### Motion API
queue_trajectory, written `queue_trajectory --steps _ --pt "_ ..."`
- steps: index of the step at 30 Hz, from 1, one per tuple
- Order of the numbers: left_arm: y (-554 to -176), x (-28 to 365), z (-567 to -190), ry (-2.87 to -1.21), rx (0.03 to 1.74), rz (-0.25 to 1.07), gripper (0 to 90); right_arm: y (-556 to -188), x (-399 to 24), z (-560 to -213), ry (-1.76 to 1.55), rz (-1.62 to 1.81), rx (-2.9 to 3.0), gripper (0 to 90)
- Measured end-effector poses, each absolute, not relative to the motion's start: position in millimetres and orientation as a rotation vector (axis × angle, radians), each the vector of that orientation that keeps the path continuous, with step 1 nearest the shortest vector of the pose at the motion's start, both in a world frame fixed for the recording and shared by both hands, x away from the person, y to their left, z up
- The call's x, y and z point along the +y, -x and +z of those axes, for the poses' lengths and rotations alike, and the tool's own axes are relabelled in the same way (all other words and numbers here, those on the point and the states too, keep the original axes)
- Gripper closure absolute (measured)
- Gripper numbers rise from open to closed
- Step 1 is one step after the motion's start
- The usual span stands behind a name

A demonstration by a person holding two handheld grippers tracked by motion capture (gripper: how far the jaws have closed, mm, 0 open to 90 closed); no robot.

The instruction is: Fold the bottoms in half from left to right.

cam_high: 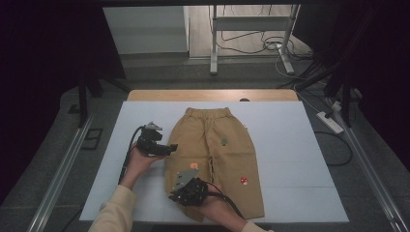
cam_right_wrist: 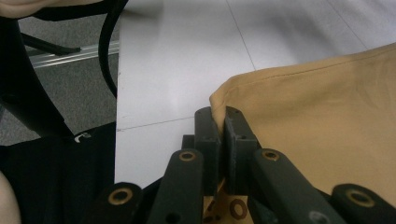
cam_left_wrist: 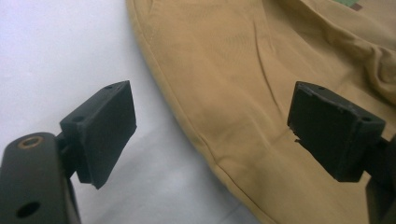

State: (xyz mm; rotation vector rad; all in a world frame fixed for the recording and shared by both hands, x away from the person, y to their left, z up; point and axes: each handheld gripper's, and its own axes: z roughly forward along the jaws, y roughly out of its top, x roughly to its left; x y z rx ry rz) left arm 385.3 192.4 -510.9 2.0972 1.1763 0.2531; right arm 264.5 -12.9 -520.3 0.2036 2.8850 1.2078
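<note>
One pair of tan trousers [cam_high: 215, 159] lies flat on the white worktop [cam_high: 290, 145], with its long axis running from the person toward the far edge: the elastic waistband is at the far end and the two leg hems point back to the person. Three small patches are sewn on the trousers, a green one [cam_high: 224, 142] on the upper part, an orange one [cam_high: 194, 165] on the person's left leg and a red mushroom [cam_high: 243, 181] on the other leg. Two claws are in use. In the high view the left claw [cam_high: 169, 147] is held just beside the left outer seam of the trousers, about the middle of their length, and the right claw [cam_high: 180, 195] is at the hem of the same leg, near the front edge of the worktop. The left gripper view shows what the high view cannot tell: its jaws stand wide apart, one over the bare white worktop and one over the cloth, with the curved seam between them and nothing gripped. The right gripper view shows the right claw [cam_right_wrist: 220, 122] closed tightly on a folded corner of the tan cloth, which rises between the two pads, and also the grey floor and a metal rail beside the worktop.
</note>
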Motion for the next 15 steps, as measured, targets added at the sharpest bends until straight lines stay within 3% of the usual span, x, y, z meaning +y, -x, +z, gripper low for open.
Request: queue_trajectory --steps 15 --pt "-403.2 190.5 -518.9 -2.114 1.187 0.233 17.0 -264.2 -12.9 -520.6 -0.209 1.209 2.888 85.0"
